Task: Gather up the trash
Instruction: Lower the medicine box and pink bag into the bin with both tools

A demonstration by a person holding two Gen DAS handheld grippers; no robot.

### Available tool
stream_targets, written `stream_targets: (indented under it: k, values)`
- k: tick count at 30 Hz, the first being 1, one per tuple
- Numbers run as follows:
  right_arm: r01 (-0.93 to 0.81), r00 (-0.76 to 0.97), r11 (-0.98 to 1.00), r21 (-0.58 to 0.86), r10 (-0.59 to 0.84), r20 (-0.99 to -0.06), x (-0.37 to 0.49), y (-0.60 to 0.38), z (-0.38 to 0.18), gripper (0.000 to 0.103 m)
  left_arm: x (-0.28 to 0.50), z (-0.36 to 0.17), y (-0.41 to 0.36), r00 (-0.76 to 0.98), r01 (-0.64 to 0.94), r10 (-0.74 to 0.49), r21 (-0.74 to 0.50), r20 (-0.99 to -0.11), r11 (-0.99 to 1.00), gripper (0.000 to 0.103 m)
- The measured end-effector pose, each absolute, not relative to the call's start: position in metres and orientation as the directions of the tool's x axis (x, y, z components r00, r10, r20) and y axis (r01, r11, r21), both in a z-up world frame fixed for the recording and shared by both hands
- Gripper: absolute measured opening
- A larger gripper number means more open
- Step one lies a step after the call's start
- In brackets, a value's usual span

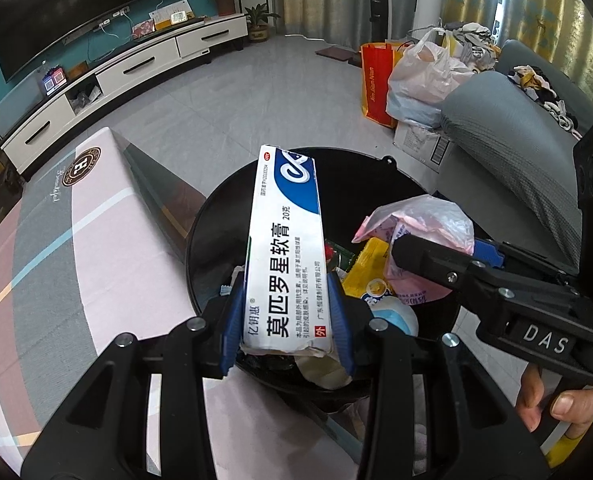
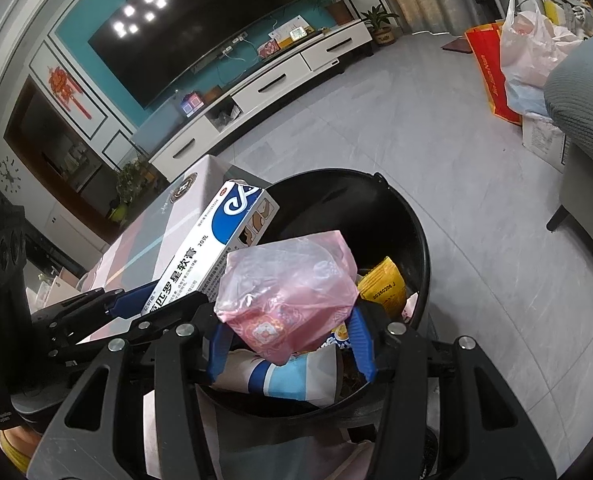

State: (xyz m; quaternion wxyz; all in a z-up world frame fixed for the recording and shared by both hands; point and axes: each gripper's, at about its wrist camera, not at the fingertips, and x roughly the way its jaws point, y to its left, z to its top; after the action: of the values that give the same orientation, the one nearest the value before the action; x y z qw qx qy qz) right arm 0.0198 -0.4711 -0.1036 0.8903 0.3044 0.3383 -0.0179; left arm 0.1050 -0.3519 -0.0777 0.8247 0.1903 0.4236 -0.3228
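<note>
- The left gripper (image 1: 286,320), black with blue finger pads, points forward over the near rim of a round black plastic trash bin (image 1: 212,220); its jaws are clamped on the torn near end of a long white-and-blue cardboard ointment box (image 1: 284,252) printed with bold Chinese characters.
- The box juts straight out ahead of that claw, angled upward, its far end above the bin's open mouth.
- The right gripper (image 2: 292,340) reaches in from the right side, level with the left one and just beside it; its blue pads (image 2: 362,340) grasp a crumpled, thin, translucent pink plastic bag (image 2: 292,292) with a printed pattern on its lower part.
- The pink bag bulges out ahead of the right claw, over the bin, touching or nearly touching the box's side.
- Below both claws, the bin holds a glossy yellow foil packet (image 2: 384,284) and a white-and-light-blue wrapper (image 2: 280,380).
- A bare hand (image 1: 556,404) grips the right gripper's handle.
- Left of the left claw lies a smooth table top (image 1: 76,260) covered in pink and grey blocks.
</note>
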Motion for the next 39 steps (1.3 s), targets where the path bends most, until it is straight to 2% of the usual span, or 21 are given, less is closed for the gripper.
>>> stream_targets:
  k: [20,39]
  values:
    - [0.278,0.726,0.821,0.498,0.160,-0.669,0.042,-0.470,-0.116,0.051,0.114,-0.094,-0.359,0.401,0.684,-0.340,0.032,-0.850,0.728,0.040]
    - [0.285,0.718,0.825,0.487,0.152,-0.679,0.045,-0.472,-0.122,0.051,0.117,-0.099,-0.362,0.402,0.681,-0.329,0.039,-0.855,0.731,0.040]
